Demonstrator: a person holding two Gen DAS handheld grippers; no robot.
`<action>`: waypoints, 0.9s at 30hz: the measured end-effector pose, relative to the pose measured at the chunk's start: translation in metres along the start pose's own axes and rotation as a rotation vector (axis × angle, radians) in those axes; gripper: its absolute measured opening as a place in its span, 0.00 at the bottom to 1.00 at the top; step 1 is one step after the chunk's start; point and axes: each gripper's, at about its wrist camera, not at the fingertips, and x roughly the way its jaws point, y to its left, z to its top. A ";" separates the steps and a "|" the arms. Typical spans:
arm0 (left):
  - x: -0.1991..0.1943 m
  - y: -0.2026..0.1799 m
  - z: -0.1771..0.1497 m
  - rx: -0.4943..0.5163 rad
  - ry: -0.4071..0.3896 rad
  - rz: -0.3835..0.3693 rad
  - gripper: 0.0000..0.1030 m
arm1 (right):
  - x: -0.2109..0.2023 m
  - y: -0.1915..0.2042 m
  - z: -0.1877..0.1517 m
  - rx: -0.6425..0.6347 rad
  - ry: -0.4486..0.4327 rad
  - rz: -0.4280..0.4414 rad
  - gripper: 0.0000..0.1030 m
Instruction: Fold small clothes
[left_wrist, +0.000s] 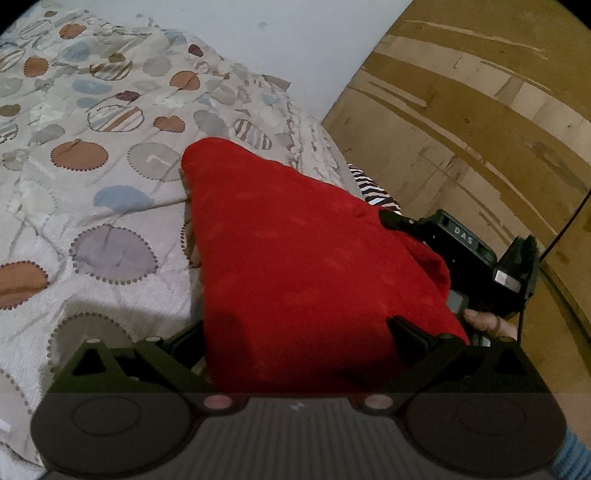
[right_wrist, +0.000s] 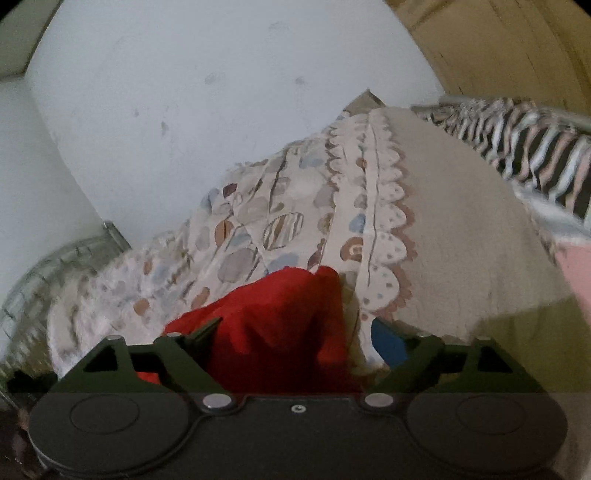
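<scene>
Left wrist view: the left gripper (left_wrist: 295, 332) stands wide, red cloth (left_wrist: 295, 258) bunched between its jaws, long axis toward 11 o'clock on the quilt (left_wrist: 92, 184); grip unclear. The right gripper (left_wrist: 461, 243), at 2 o'clock, is spread.

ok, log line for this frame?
step: folding | item: red cloth on bedspread | left gripper: open around cloth | right gripper: open, cloth between

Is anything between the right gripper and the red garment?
Nothing visible. The red garment lies on the patterned quilt, directly between the right gripper's wide-spread fingers, with no other item in front.
</scene>
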 end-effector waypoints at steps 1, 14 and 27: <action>0.000 0.001 0.000 -0.003 0.001 -0.004 1.00 | 0.000 -0.008 -0.002 0.045 0.006 0.025 0.87; 0.004 0.004 0.001 -0.013 0.007 -0.023 1.00 | 0.001 -0.005 -0.014 -0.024 -0.008 0.053 0.50; -0.011 0.022 0.020 -0.110 -0.047 -0.138 0.99 | 0.005 -0.014 -0.017 0.008 0.004 0.056 0.52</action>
